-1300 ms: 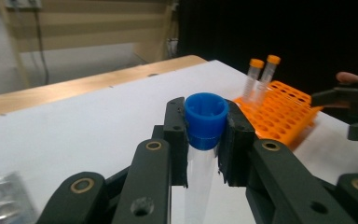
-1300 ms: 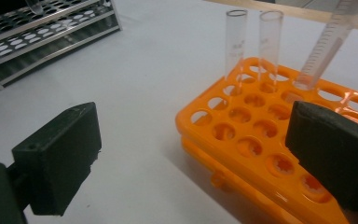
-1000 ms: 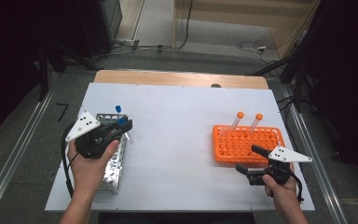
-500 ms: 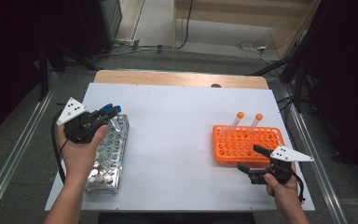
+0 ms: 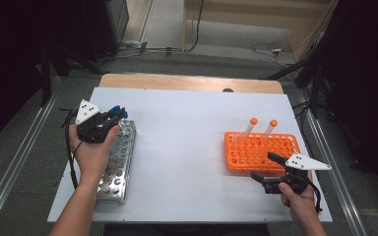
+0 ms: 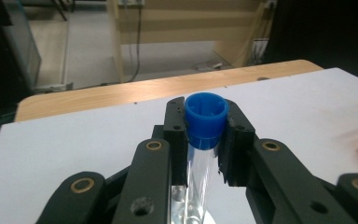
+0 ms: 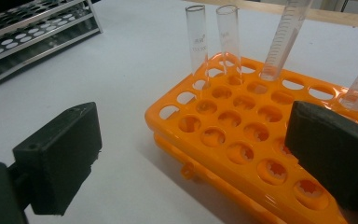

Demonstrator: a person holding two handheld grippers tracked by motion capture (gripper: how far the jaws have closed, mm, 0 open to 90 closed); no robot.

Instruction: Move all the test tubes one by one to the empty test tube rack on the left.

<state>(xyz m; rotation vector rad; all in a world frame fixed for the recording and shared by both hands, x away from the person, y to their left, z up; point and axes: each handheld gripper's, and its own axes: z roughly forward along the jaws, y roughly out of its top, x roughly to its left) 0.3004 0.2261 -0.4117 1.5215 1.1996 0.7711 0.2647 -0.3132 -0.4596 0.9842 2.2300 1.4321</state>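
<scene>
White table (image 5: 187, 147). Metal rack (image 5: 118, 162) at left edge, orange rack (image 5: 261, 152) at right w/ two orange-capped tubes (image 5: 248, 129) in far row. L gripper (image 5: 109, 117) over metal rack's far end, clamped on blue-capped clear tube (image 6: 205, 122), cap just above pads. R gripper (image 5: 268, 167) at orange rack's near edge, jaws wide apart, nothing held.

High view overhead facing forward-down, gripper views close along their jaws, all sharing the white table (image 5: 187, 132).
</scene>
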